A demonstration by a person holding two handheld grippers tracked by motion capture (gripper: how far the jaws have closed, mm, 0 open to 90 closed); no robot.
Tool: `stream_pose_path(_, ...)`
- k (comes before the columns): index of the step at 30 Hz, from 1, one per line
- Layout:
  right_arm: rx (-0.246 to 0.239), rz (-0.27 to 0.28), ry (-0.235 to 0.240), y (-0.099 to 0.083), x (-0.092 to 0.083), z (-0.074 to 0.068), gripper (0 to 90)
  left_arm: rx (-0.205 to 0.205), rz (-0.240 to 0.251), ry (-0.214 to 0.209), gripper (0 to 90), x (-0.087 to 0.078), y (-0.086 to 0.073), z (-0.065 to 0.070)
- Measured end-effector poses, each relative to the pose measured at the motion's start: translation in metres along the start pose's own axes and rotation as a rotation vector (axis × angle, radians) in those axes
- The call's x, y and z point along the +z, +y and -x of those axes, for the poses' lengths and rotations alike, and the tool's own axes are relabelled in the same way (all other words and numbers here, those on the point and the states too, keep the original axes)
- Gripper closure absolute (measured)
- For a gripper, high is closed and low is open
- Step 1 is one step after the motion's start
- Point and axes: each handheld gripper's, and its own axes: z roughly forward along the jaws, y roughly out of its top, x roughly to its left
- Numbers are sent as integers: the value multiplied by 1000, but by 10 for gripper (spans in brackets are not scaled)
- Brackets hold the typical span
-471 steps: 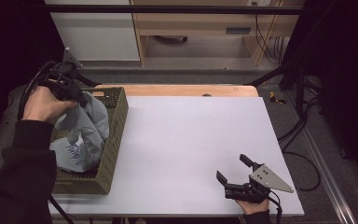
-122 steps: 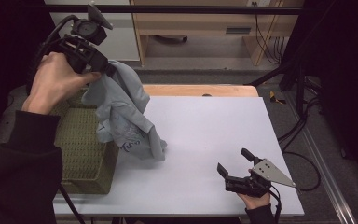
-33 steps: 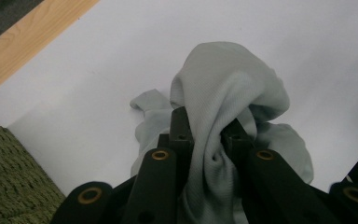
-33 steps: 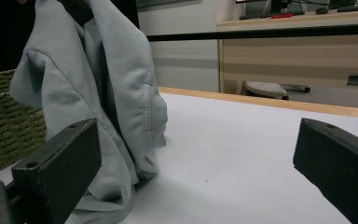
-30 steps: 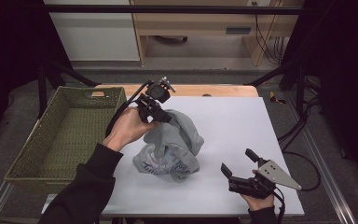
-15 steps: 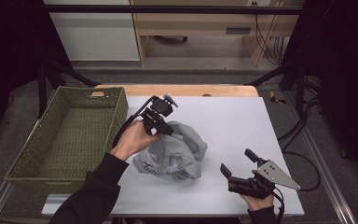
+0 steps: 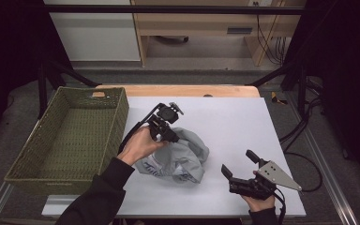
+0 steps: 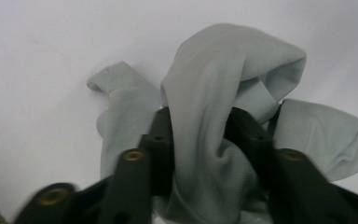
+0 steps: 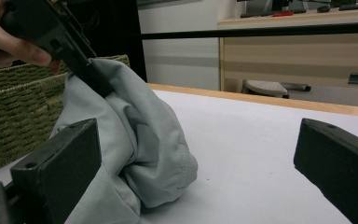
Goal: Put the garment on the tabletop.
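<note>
A crumpled light grey garment point(image 7: 183, 157) with blue print lies in a heap on the white table point(image 7: 243, 122), left of centre. My left gripper point(image 7: 171, 136) points down into the top of the heap. Its jaws have just been opening. In the left gripper view a fold of the garment point(image 8: 223, 70) still stands between the parted jaws of the left gripper point(image 8: 198, 121), loose rather than pinched. My right gripper point(image 7: 237, 161) rests near the table's front right, open and holding nothing. In the right gripper view the right gripper point(image 9: 196, 135) faces the garment point(image 9: 135, 135) and the left gripper point(image 9: 81, 60).
A green woven basket point(image 7: 117, 117) stands at the table's left edge, and the basket point(image 9: 9, 93) appears behind the heap in the right gripper view. A wooden strip runs along the table's far edge. Cables trail off at the right.
The left hand has sunk with the garment, which has settled from a hanging bundle into a flatter heap on the table. The right gripper has stayed where it was.
</note>
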Motion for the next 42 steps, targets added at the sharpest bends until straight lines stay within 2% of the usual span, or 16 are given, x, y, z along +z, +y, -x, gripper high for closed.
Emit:
stream_pose_path(3,4,-1,0,0,0,0,9,6,54,-2,373,-9,-1,-2)
stream_pose_path(8,5,-1,-1,0,0,-1,8,3,141,-19,230,-22,-4,-1)
stream_pose_path(13,22,-7,3,1,0,-1,8,13,173,38,106,-25,-10,6)
stream_pose_path(14,0,-2,-1,0,0,0,7,11,182,45,91,-25,-12,8)
stream_pose_path(15,15,-4,0,0,0,-1,7,10,193,49,72,-25,-15,9)
stream_pose_path(17,9,-2,0,0,0,0,7,15,218,61,43,-26,-20,10)
stream_pose_path(19,0,-4,-1,0,0,1,6,9,281,69,38,-27,-27,13)
stream_pose_path(20,8,-3,0,0,0,0,6,25,303,62,46,-29,-32,13)
stream_pose_path(23,5,0,-1,1,0,1,6,21,353,10,56,-31,-43,14)
stream_pose_path(26,7,-2,1,1,0,1,6,34,395,27,46,-32,-55,19)
stream_pose_path(28,10,0,-1,1,1,0,5,28,424,27,38,-31,-63,21)
stream_pose_path(30,6,0,1,1,1,1,4,21,453,27,37,-32,-70,21)
stream_pose_path(33,7,0,0,1,1,0,4,-2,500,3,39,-33,-82,19)
stream_pose_path(36,-7,6,2,1,1,1,4,-19,555,9,43,-33,-95,18)
stream_pose_path(40,10,3,0,1,1,0,3,-39,615,9,43,-33,-112,17)
stream_pose_path(42,-8,5,1,1,1,2,3,-39,651,16,44,-36,-121,18)
